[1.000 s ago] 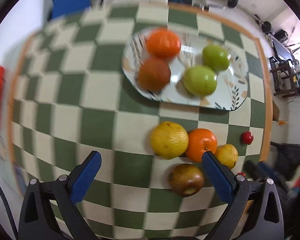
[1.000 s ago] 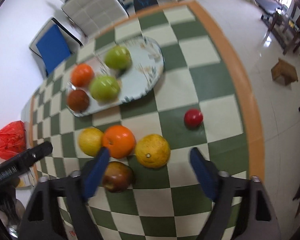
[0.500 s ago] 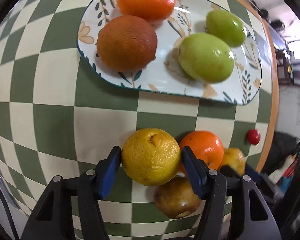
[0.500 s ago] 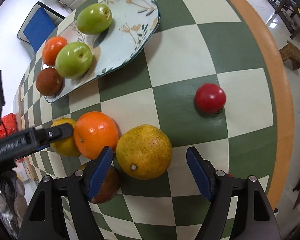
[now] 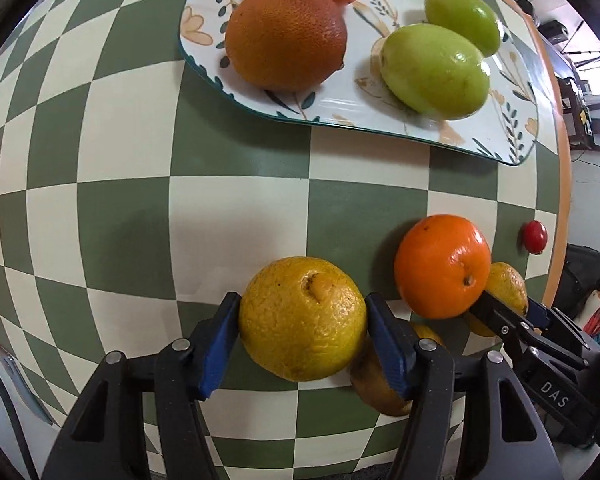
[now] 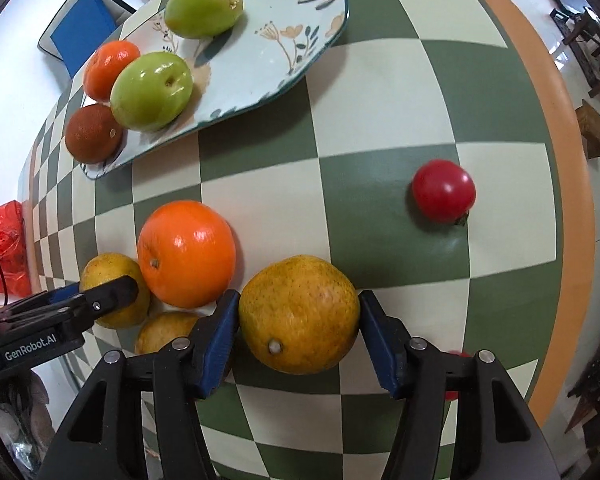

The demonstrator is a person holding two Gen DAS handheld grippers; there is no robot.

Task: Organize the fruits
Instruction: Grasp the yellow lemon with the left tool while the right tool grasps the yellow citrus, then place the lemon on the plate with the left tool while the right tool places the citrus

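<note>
Two grippers, each clamping a yellowish citrus on the checkered table (image 5: 120, 220). Left gripper (image 5: 302, 320): both blue pads pressed to a yellow orange (image 5: 303, 318). Right gripper (image 6: 298, 316): closed on a yellow-green orange (image 6: 299, 314). Between them lies a bright orange (image 6: 186, 254); a red tomato (image 6: 443, 191) sits apart. Beyond, the floral plate (image 6: 284, 40) carries two green fruits, a tangerine (image 6: 110, 66) and a brown orange (image 6: 93, 133)
</note>
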